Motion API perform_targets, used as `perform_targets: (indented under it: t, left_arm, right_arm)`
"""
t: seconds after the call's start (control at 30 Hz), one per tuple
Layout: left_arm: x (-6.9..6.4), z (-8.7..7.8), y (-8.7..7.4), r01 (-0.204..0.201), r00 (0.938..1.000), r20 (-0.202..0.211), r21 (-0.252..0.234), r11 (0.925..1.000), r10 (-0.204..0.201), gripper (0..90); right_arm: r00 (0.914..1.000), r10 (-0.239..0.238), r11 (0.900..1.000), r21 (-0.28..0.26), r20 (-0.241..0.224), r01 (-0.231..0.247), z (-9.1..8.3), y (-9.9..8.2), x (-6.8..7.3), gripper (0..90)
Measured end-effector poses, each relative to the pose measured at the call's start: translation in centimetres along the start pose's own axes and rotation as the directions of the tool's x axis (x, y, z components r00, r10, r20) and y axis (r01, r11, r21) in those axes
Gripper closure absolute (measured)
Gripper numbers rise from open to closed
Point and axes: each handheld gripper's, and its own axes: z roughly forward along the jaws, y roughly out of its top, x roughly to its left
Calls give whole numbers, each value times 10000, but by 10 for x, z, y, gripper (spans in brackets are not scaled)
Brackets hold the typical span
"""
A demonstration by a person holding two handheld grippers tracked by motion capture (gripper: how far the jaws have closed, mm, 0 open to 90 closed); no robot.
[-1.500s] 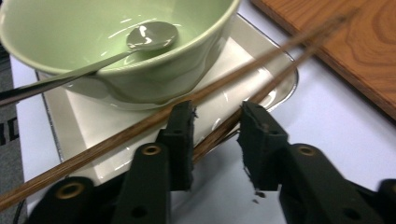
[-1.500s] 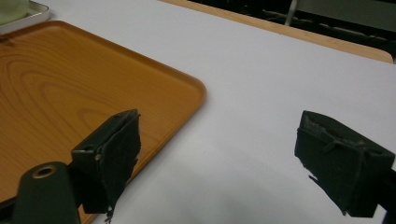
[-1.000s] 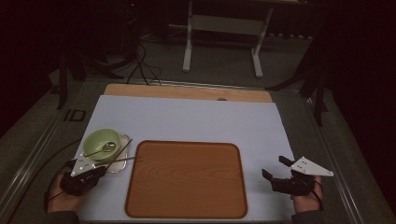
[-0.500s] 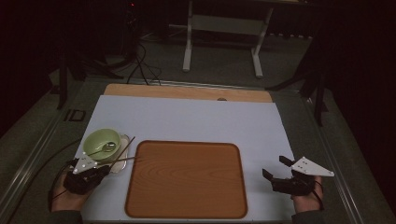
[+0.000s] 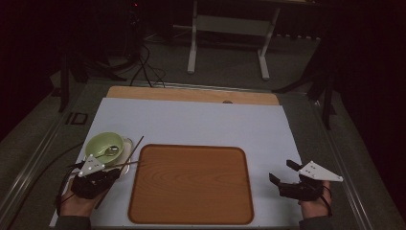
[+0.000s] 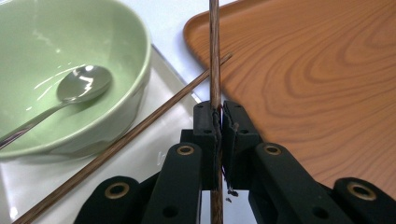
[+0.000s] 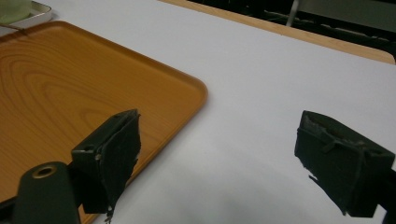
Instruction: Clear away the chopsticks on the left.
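One chopstick point(image 6: 214, 56) is clamped in the left claw point(image 6: 218, 122) (bowl point(image 6: 56, 74) beside it); the right claw point(image 7: 219, 158) is held spread, empty.

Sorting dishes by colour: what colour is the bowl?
Pale green bowl, clearest in the left gripper view.

Left gripper point(image 5: 111, 168) has pulled back slightly toward the table's near edge, away from the pale green ceramic bowl point(image 5: 102, 145). Its jaws are pinched on one thin dark wooden chopstick point(image 6: 214, 56), which has swung from lying across the white square plate point(image 5: 127, 152) to pointing away up the table.
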Motion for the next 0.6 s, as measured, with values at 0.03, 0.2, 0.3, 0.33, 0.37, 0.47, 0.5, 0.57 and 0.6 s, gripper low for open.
perform_targets:
  t: [0.03, 0.2, 0.3, 0.33, 0.37, 0.47, 0.5, 0.57, 0.6]
  left_arm:
    - [-2, 0, 1, 51, 10000, 27, -21, 10000, -51, 855]
    - [-16, 2, 9, 145, 9998, 127, -125, 9998, -144, 855]
    - [-23, 4, 13, 138, 9998, 170, -106, 9998, -136, 856]
    - [-24, 5, 13, 153, 9997, 182, -106, 9998, -151, 855]
    - [-25, 5, 14, 199, 9996, 201, -115, 9997, -197, 855]
    - [-26, 5, 15, 368, 9991, 232, -192, 9991, -363, 856]
    - [-26, 4, 15, 453, 9987, 225, -211, 9988, -448, 855]
    - [-27, 4, 16, 569, 9982, 222, -251, 9981, -563, 855]
    - [-28, 4, 16, 632, 9978, 216, -261, 9977, -627, 856]
  right_arm:
    - [10000, -6, 10000, -1, -2, 6, 0, 0, 0, 139]
    - [10000, 8, 10000, -8, 9, -8, 0, 0, 0, 139]
    - [10000, 7, 10000, -9, 20, -7, 0, 0, 0, 139]
    - [10000, 5, 10000, -7, 21, -5, 0, 0, 0, 139]
    - [10000, 5, 10000, -5, 19, -5, 0, 0, 0, 139]
    - [10000, -5, 10000, -22, 19, 5, 0, 0, 0, 139]
    - [10000, -3, 10000, -29, 21, 3, 0, 0, 0, 139]
    - [10000, 2, 10000, -29, 18, -2, 0, 0, 0, 139]
    - [10000, 0, 10000, -16, 21, 0, 0, 0, 0, 139]
